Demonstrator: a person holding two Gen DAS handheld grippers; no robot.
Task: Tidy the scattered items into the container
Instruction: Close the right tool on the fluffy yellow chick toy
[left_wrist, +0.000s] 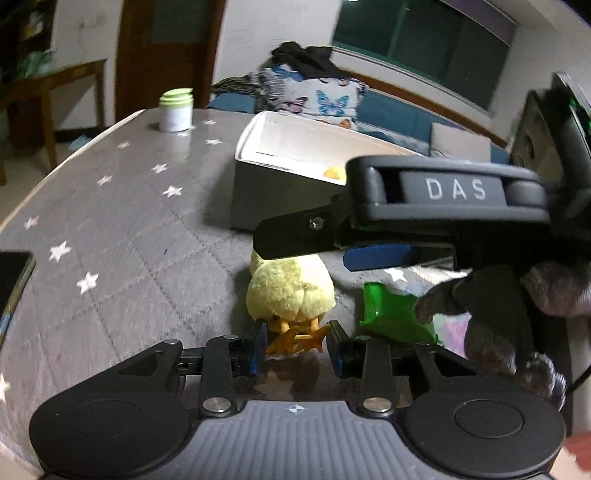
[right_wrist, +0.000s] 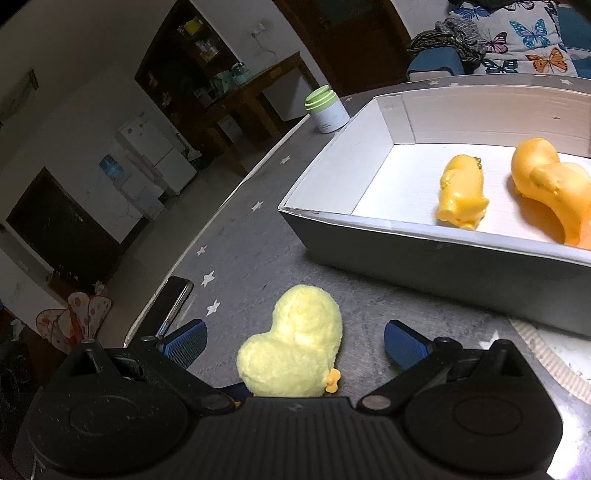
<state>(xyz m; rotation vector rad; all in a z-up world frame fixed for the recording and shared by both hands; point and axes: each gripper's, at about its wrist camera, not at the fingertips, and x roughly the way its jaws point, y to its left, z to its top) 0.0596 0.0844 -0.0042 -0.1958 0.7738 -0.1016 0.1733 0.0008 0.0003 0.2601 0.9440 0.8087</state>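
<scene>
Yellow plush chick (right_wrist: 295, 343) between open jaws, two orange toys (right_wrist: 463, 194) boxed

We note the plush chick (right_wrist: 295, 343) between our right gripper's (right_wrist: 295, 341) spread fingers: fuzzy pale yellow pile, matt. Fingertip pads (right_wrist: 188, 341) look blue, finely ribbed rubber; gripper bodies matt black plastic with bright metal pivot screws. Ahead, the box (right_wrist: 424, 258) reads as matt grey card outside, white paper-like inside, holding two smooth, glossy orange toys (right_wrist: 461, 192). The table cover (left_wrist: 122, 229) looks like woven grey cloth. Beside our left gripper (left_wrist: 295, 345), a glossy green wrapper (left_wrist: 391, 310).
</scene>
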